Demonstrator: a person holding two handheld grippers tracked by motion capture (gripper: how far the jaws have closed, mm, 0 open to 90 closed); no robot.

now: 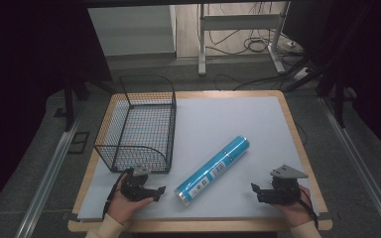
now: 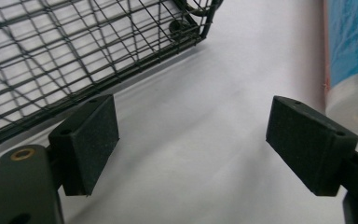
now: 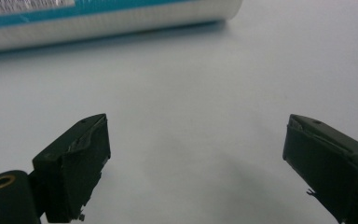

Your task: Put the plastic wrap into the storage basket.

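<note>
A blue roll with a white label lies slantwise on the white table mat, its near end toward the front edge. A black wire basket stands empty at the left. My left gripper rests low near the basket's front corner, open, with nothing between its jaws; its own view has the basket's wire wall at upper left and the roll's end at the right edge. My right gripper is open at the front right, apart from the roll, whose side crosses the top of its view.
The white mat covers a wooden table. Beyond the far edge stand a white desk frame and loose cables on a grey floor. Metal rails run along both sides of the table.
</note>
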